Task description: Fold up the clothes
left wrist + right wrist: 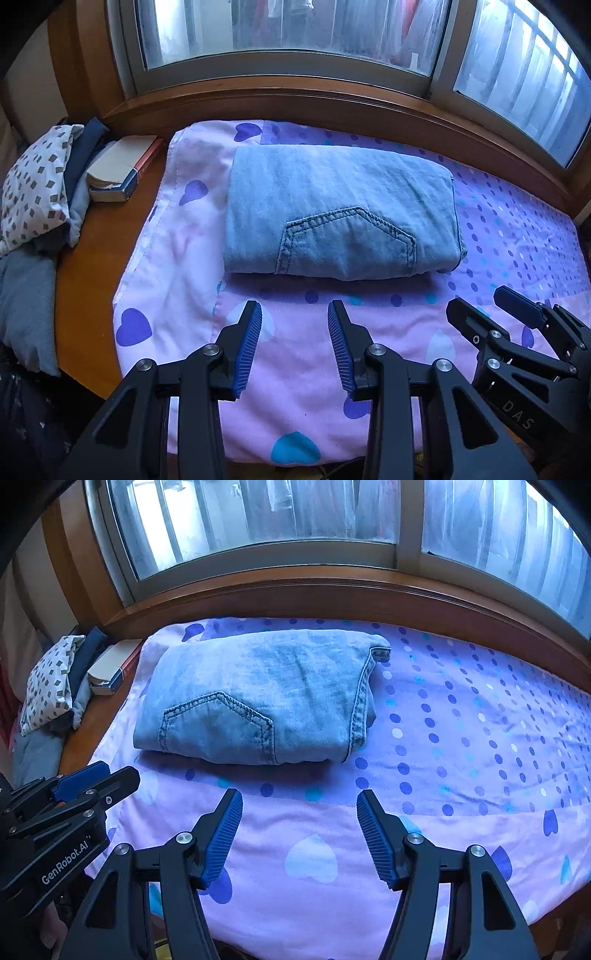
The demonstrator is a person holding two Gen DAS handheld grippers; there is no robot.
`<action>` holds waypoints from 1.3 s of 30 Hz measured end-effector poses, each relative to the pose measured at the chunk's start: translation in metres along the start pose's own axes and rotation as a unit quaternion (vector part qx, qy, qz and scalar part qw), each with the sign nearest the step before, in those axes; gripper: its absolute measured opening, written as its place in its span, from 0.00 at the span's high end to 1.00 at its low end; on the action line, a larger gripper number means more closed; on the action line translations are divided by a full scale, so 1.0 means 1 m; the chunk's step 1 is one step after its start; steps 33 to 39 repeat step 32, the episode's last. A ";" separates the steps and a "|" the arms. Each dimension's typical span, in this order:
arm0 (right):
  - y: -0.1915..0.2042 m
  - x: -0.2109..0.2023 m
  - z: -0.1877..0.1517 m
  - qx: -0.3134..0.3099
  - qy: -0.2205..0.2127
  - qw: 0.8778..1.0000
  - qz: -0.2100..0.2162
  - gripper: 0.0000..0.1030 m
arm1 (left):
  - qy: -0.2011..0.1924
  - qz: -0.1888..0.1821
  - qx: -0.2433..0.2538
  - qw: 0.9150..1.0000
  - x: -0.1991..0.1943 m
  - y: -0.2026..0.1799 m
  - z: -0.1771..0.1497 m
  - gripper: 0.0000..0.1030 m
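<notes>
Folded jeans (340,218), back pocket up, lying toward the far edge of a pink-and-purple sheet (184,258) beneath the window (288,33). Hovering short of the near fold, apart and empty: left gripper (294,314), moderately spread, and right gripper (300,803), wider. Layers inside the fold hidden; clutter at the left edge (37,184) partly cut off.

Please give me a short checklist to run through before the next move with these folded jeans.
1. Left gripper empty, jaws apart: ok.
2. Right gripper empty, jaws apart: ok.
3. Jeans folded into a compact bundle: ok.
4. Both grippers short of the jeans, not touching: ok.
5. Jeans lying fully on the pink and purple sheet: ok.
6. Layers underneath even: cannot tell.
</notes>
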State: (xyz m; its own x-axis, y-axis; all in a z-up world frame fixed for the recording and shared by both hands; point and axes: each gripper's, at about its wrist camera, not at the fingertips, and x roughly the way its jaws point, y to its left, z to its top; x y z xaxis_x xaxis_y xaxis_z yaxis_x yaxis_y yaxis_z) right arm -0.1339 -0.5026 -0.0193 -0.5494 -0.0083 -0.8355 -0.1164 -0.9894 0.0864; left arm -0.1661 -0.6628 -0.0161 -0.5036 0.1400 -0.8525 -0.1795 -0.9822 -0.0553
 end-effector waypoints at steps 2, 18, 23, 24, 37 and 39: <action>-0.001 0.000 0.000 0.000 0.001 1.000 0.000 0.38 | 0.000 -0.001 0.001 1.000 0.000 -0.001 0.000 0.63; 0.001 -0.004 -0.002 0.002 -0.003 1.000 -0.006 0.38 | -0.005 -0.009 0.011 1.000 -0.002 -0.004 -0.002 0.63; 0.000 -0.005 -0.002 0.001 -0.003 1.000 -0.006 0.38 | -0.006 -0.009 0.012 1.000 -0.003 -0.004 -0.003 0.63; 0.000 -0.005 -0.002 0.001 -0.004 1.000 -0.007 0.38 | -0.006 -0.010 0.012 1.000 -0.003 -0.003 -0.003 0.63; 0.002 -0.007 -0.002 -0.001 -0.006 1.000 -0.009 0.38 | -0.006 -0.009 0.008 1.000 -0.004 -0.001 -0.004 0.63; 0.002 -0.007 -0.002 -0.001 -0.006 1.000 -0.009 0.38 | -0.006 -0.009 0.008 1.000 -0.004 -0.001 -0.004 0.63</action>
